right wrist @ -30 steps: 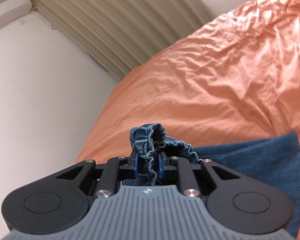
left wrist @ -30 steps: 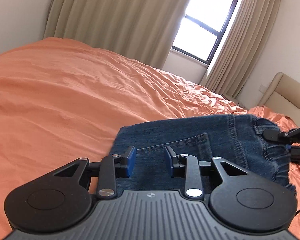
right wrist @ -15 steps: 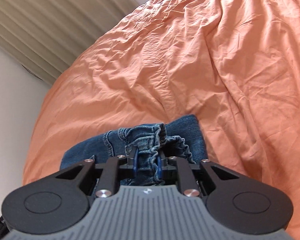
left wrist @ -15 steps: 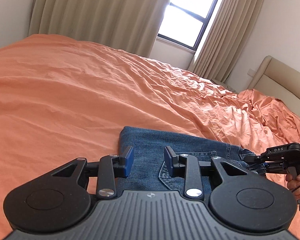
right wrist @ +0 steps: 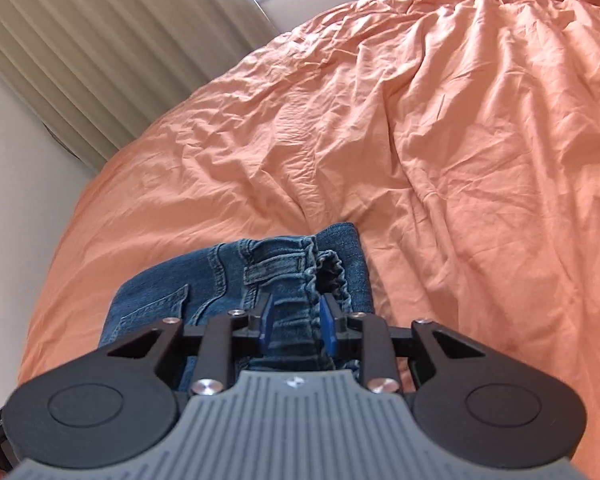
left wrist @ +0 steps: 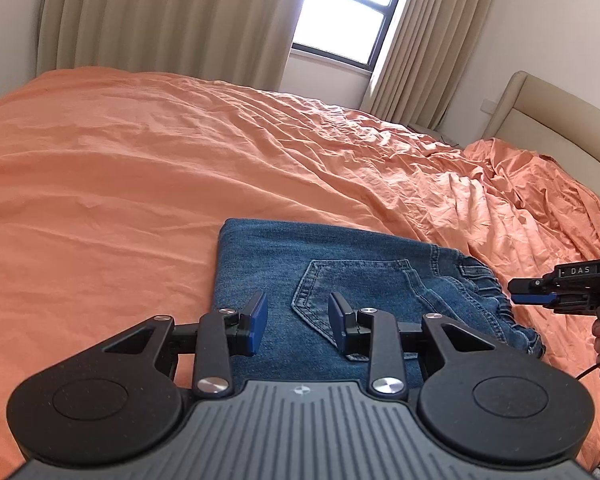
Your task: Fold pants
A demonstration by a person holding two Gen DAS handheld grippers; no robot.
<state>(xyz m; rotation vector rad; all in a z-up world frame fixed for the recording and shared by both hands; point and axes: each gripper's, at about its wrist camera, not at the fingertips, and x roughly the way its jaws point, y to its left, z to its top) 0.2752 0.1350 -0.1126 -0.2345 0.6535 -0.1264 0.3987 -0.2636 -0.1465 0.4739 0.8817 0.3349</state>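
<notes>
Folded jeans [left wrist: 340,276] lie on the near part of the orange bedspread [left wrist: 140,168], the left gripper [left wrist: 298,320] spread wide above them holding nothing, while only the right wrist view shows the right gripper [right wrist: 296,322] parted around the elastic waistband [right wrist: 328,276], unclamped.

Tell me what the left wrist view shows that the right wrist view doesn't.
Only the left wrist view shows the back pocket, the beige headboard and the right gripper from outside, beside the waistband. Only the right wrist view shows the belt loop and its fingers parted around the elastic waistband. Both show the folded jeans on the orange bedsheet, with curtains behind.
</notes>
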